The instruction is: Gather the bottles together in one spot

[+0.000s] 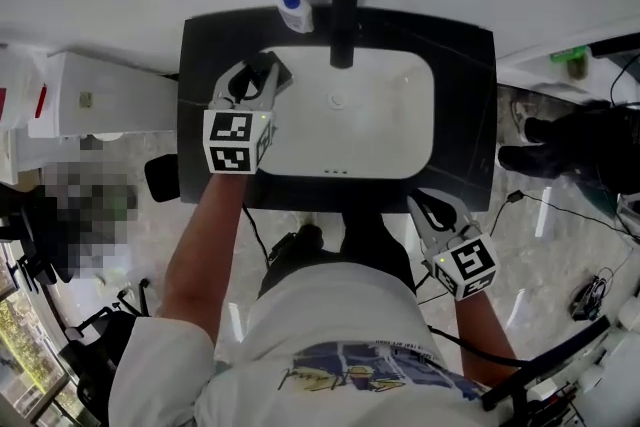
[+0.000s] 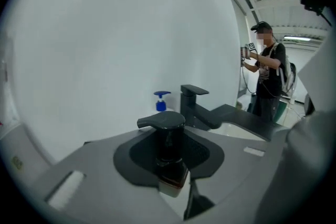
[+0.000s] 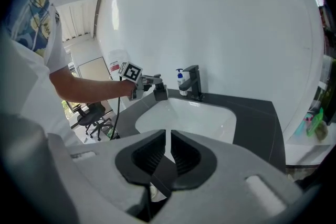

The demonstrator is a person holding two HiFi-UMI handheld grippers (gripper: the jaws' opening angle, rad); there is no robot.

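We have the dark bottle [image 2: 169, 148] with its black pump top clamped between the jaws of our left gripper [image 1: 252, 83]. The pads press on its neck and its amber-tinted body sits below them. From the head view it is over the left rear corner of the white basin [image 1: 385, 130], at the edge of the black counter [image 1: 465, 95]. We cannot tell whether it touches the counter.

The other bottle [image 1: 294, 7], white with a blue pump, stands on the counter at the back against the wall, just left of the black tap [image 1: 344, 20]. The two bottles are near each other but apart.

Our right gripper [image 3: 168, 150] is at the counter's front right corner. Its jaws are drawn together to a thin slit with nothing in them, pointing across the basin toward the tap.

Off to the right in the left gripper view, a person [image 2: 269, 78] stands well away.
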